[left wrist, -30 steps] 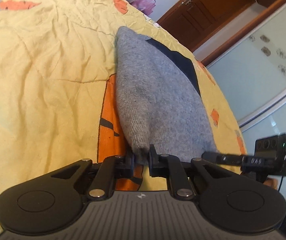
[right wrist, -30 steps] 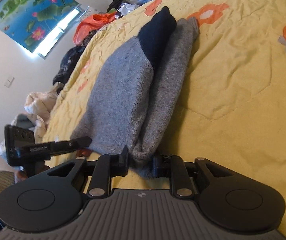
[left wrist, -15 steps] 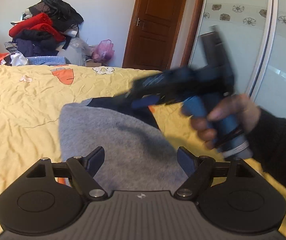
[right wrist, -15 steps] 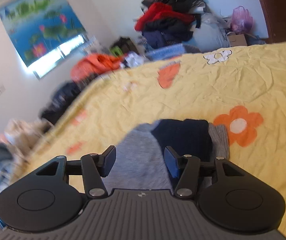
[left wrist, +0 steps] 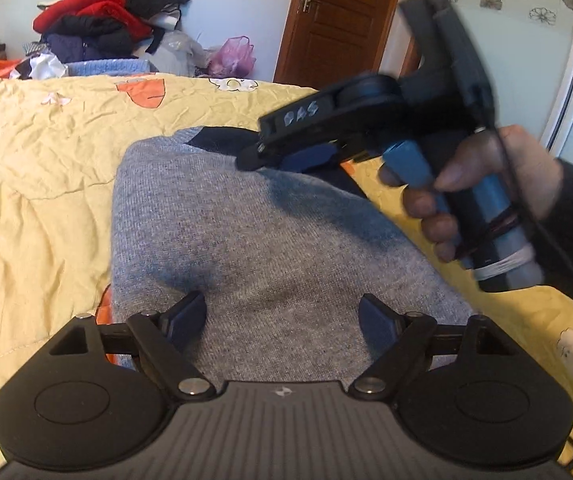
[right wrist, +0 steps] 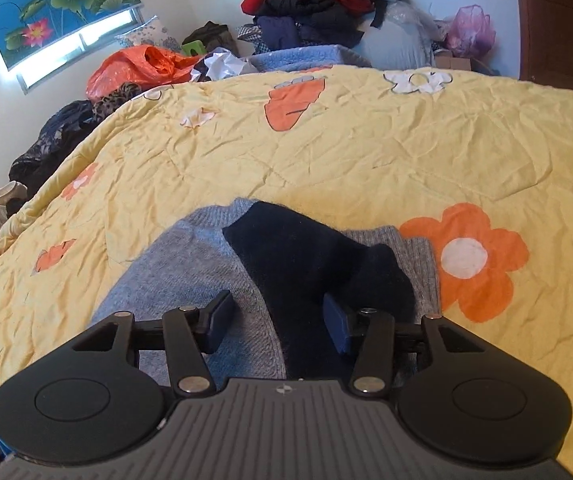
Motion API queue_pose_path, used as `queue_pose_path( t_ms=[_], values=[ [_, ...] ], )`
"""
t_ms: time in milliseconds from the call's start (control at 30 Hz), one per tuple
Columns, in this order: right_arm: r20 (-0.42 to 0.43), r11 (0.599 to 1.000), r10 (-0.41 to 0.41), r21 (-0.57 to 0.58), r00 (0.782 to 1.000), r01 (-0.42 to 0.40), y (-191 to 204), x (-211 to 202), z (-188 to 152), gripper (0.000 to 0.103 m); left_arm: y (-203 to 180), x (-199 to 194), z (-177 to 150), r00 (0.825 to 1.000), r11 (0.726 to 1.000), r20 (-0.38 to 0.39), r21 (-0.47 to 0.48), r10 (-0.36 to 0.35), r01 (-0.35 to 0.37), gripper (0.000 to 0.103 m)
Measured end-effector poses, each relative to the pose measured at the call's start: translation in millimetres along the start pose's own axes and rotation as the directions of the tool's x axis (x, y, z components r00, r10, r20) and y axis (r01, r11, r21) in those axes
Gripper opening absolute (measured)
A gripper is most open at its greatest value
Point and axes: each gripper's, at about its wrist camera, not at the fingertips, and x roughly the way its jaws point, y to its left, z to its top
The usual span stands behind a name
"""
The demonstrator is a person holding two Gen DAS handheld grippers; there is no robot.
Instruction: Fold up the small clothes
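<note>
With the left tool (left wrist: 282,320) and right tool (right wrist: 278,322) both wide and empty, the thick folded sweater (left wrist: 254,232) may spring open on the soft bed (right wrist: 366,152).

Grey sweater (left wrist: 270,248) – navy sleeve on top – lies folded on the quilt.

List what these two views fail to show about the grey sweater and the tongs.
- Grey sweater: near hem, both views, hidden behind the tong bodies.
- Right tongs: tips blurred by motion in the left wrist view; contact with the sweater unclear.
- Navy sleeve: lower end hidden behind the right tongs' body, right wrist view.
</note>
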Motion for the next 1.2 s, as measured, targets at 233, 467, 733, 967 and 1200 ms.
queue_pose_path(
  t_ms=[233,467,733,967,1200],
  values=[
    [0.040,0.998,0.051,-0.037,0.998,-0.049,18.7,-37.7,-5.3,0.060,-2.6,0.8,0.8,1.000,1.000,0.002,0.011,0.000,0.000,0.087],
    [-0.015,0.999,0.014,-0.034,1.000,-0.015,0.5,10.1,-11.7,0.066,-3.8,2.4,1.3,1.000,1.000,0.004,0.015,0.002,-0.002,0.088],
    [0.031,0.997,-0.050,-0.057,0.998,0.052,15.3,-7.7,-7.4,0.066,7.4,-33.5,-4.1,0.995,0.996,0.101,-0.082,-0.019,0.027,0.087],
    [0.107,0.994,0.085,0.054,0.991,-0.091,-11.8,-112.6,-60.7,0.067,11.8,-89.0,-42.6,0.975,0.984,0.170,0.087,0.141,-0.157,0.088],
    [-0.009,0.995,0.078,0.056,0.997,-0.077,-8.0,-110.2,-96.3,0.062,3.4,-85.5,-66.1,0.968,0.948,0.108,0.206,0.225,-0.244,0.086]
  ],
)
